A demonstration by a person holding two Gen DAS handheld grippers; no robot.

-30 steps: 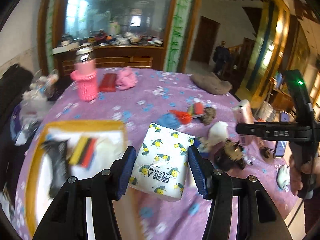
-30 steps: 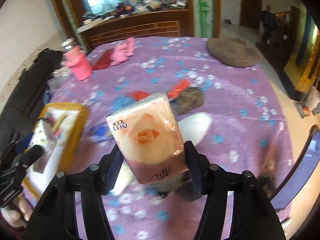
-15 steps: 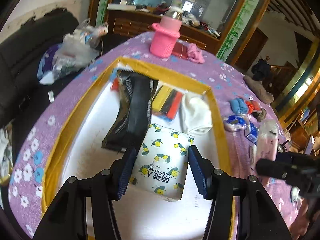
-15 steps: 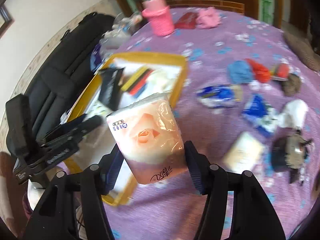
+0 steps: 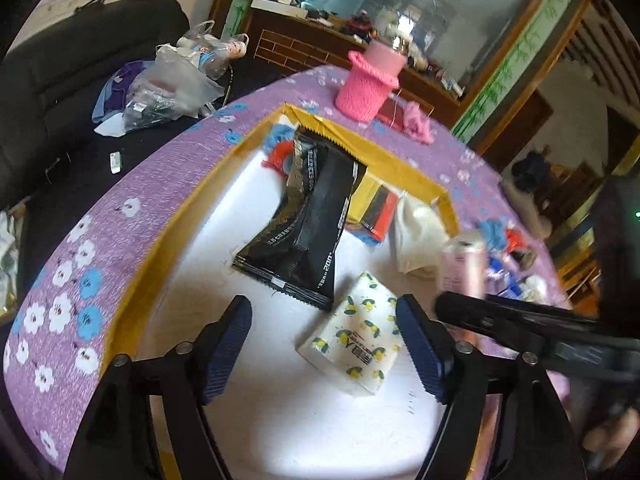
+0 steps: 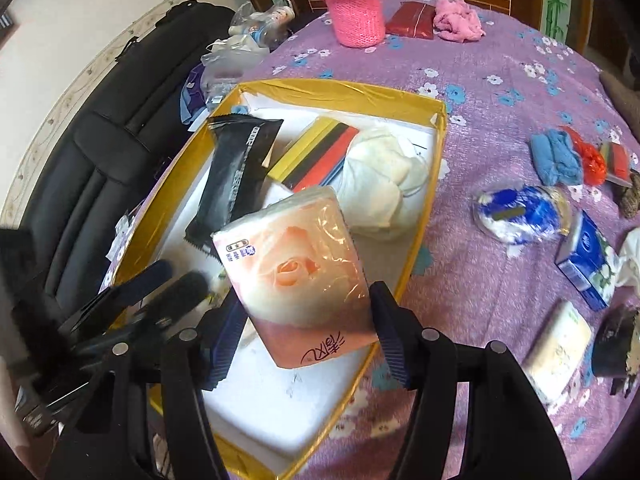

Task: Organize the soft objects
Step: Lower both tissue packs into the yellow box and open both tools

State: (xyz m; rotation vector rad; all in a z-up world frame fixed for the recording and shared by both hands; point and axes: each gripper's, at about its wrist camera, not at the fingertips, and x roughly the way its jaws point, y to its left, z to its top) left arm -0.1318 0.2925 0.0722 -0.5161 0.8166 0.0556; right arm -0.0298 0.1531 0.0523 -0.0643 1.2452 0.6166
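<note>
A yellow-rimmed box (image 5: 188, 216) with a white floor sits on the purple flowered table; it also shows in the right wrist view (image 6: 336, 90). My left gripper (image 5: 324, 338) is open above the box floor. A white tissue pack with a lemon print (image 5: 354, 338) lies loose on the floor between its fingers. My right gripper (image 6: 306, 338) is shut on a peach rose-print tissue pack (image 6: 298, 276) and holds it over the box. That pack shows in the left wrist view (image 5: 462, 268) too. A black packet (image 5: 308, 220), a striped pack (image 6: 316, 158) and a white cloth (image 6: 380, 184) lie in the box.
A pink knitted bottle sleeve (image 6: 354, 12), a red pouch (image 6: 410, 20) and pink cloth (image 6: 458, 20) stand behind the box. Blue cloth (image 6: 554, 156), a blue-white bundle (image 6: 524, 214), a blue carton (image 6: 588, 268) and a pale tissue pack (image 6: 558, 346) lie right. A black sofa (image 5: 60, 80) is on the left.
My left gripper has opened and let the lemon-print pack drop onto the box floor. My right gripper has carried the rose-print pack left from the table to over the box.
</note>
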